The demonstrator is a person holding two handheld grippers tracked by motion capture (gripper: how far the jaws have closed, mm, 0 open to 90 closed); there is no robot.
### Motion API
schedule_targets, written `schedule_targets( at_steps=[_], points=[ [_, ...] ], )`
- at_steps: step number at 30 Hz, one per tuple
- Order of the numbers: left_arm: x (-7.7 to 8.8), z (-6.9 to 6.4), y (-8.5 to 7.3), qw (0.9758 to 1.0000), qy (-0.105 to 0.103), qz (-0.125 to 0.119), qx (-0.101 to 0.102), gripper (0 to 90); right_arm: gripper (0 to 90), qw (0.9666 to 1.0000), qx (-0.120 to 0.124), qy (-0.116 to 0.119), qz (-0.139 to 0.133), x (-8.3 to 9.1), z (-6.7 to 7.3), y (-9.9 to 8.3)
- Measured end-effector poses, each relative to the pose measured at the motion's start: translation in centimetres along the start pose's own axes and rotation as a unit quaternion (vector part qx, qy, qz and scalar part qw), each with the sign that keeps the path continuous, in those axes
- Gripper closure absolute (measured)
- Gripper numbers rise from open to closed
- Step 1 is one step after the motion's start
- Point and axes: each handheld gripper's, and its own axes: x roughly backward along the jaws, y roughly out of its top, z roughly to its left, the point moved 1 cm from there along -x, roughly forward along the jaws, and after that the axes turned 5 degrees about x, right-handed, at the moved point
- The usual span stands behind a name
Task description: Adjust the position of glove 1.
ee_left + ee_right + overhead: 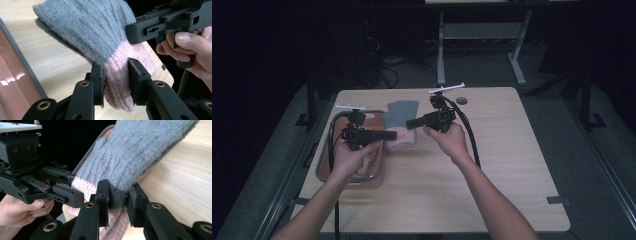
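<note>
A knitted glove (pixel 401 113), grey with a pink cuff (pixel 402 140), is held just above the wooden table beside the tray. My left gripper (pixel 392 135) comes in from the left and is shut on the pink cuff (pixel 120 75); in the left gripper view the gripper (pixel 116 72) has its pads pressing the wool from both sides. My right gripper (pixel 408 123) comes in from the right and is shut on the glove (pixel 140 147) where grey meets pink, as the right gripper view (pixel 119 195) shows. The grey finger part (pixel 85 27) hangs away from both.
A grey-rimmed tray (pixel 324 170) with a reddish inside sits at the table's left edge, under my left hand. A round cable hole (pixel 461 101) lies at the back of the table. Table legs (pixel 441 55) stand on the floor beyond.
</note>
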Motion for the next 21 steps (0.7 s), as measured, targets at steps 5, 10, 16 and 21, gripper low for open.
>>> schedule_targets(
  at_steps=[5, 10, 16, 21],
  points=[
    [0.9, 0.6, 0.0, 1.0000, 0.004, -0.001, 0.000, 68.3, 73.2, 1.0000, 0.005, 0.006, 0.002, -0.9, 0.4, 0.4],
    [1.6, 1.1, -0.1, 1.0000, 0.008, -0.004, 0.002, 68.4, 73.2, 0.9999, 0.004, 0.010, 0.005, -1.7, 0.7, 0.7],
    [2.7, 1.7, -0.2, 0.9999, 0.010, -0.005, 0.005, 68.5, 73.2, 0.9998, 0.013, 0.014, 0.011, -2.7, 1.4, 1.2],
    [3.4, 2.3, -0.3, 0.9999, 0.012, -0.004, 0.006, 68.5, 73.2, 0.9996, 0.016, 0.019, 0.016, -3.5, 1.8, 1.5]
  ],
)
